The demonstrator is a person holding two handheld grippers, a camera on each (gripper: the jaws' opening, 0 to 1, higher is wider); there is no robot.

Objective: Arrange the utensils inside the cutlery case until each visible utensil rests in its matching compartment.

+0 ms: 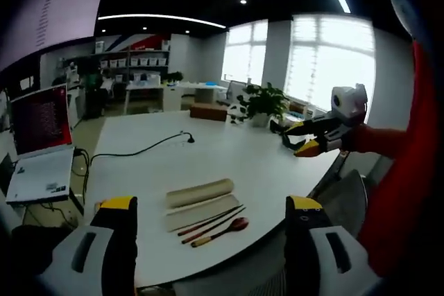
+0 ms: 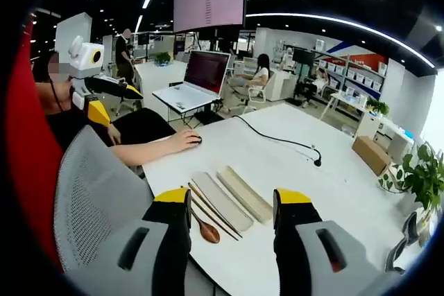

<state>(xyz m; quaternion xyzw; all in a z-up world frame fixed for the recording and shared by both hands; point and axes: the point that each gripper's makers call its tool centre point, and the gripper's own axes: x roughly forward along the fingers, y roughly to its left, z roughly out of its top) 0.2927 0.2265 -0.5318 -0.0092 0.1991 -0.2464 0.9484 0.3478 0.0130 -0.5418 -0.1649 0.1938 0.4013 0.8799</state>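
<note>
The beige cutlery case lies in two long pieces near the white table's [image 1: 229,157] front edge: a rounded lid [image 1: 200,192] and a flat tray [image 1: 198,213]. Beside the tray rest dark chopsticks [image 1: 211,220] and a wooden spoon [image 1: 223,229]. My left gripper [image 1: 211,204] hovers open above them, empty. My right gripper [image 1: 291,141] is held open in the air off to the right. In the right gripper view the lid [image 2: 244,193], tray [image 2: 222,202], chopsticks [image 2: 208,211] and spoon [image 2: 207,230] lie between my right gripper's [image 2: 232,197] open jaws. The left gripper [image 2: 118,105] hangs at upper left.
An open laptop [image 2: 198,81] stands at the table's end, where a person's hand [image 2: 182,141] rests on a mouse. A black cable [image 2: 277,136] crosses the tabletop. A cardboard box [image 2: 372,154] and a potted plant [image 2: 416,171] sit at the far side. A mesh chair [image 2: 97,192] stands close.
</note>
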